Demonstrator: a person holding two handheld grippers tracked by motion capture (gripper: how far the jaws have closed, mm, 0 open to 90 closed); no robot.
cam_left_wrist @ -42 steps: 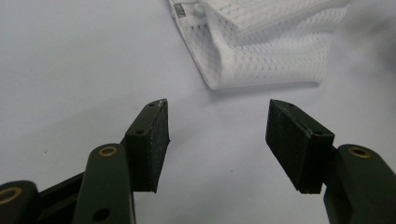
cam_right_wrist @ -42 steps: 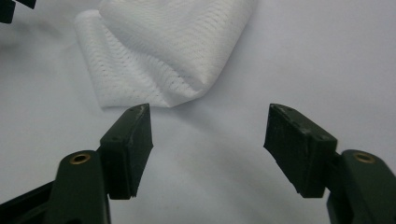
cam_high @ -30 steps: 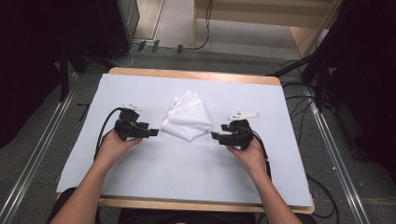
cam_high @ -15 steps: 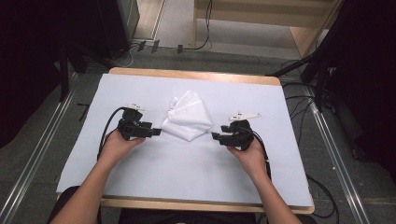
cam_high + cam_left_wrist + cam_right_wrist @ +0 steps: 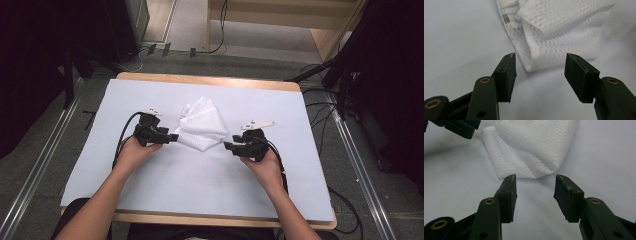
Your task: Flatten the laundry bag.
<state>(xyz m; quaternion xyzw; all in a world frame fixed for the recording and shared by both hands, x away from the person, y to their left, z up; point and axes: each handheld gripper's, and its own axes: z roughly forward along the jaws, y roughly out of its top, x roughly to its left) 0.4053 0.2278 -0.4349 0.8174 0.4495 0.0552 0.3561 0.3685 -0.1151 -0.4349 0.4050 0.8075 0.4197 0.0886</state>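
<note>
— What does the high view give you of the surface and the room?

— A wooden-edged table [image 5: 210,80] covered by a pale blue-white sheet [image 5: 200,175], on a grey floor with metal rails [image 5: 45,165] at both sides, black cables [image 5: 320,125] to the right and a light wooden frame [image 5: 300,20] at the far end. The crumpled white mesh cloth [image 5: 201,125] lies a little beyond the middle of the sheet. My left gripper [image 5: 172,136] sits just at its left edge, my right gripper [image 5: 229,146] just at its near right corner, both pointing inward.

— And your left gripper view?

— It shows the weave, which the high view cannot: a diamond mesh, folded in layers, with a small grey label [image 5: 505,18] at a hem. My left gripper [image 5: 540,65] stands wide open, holding nothing; the cloth's [image 5: 564,37] nearest corner lies just ahead of the gap, clear of both pads.

— The right gripper view?

— My right gripper [image 5: 535,185] is open too, though narrower, and empty. A folded corner of the cloth [image 5: 529,147] lies just beyond the tips. At the top left a black part of my other gripper [image 5: 461,127] shows across the cloth.

— What differs from a second ago?

— My left gripper has edged up to the cloth; before, it stood a little apart. My right jaws have just been closing, with nothing between them. The cloth lies as it did.
</note>
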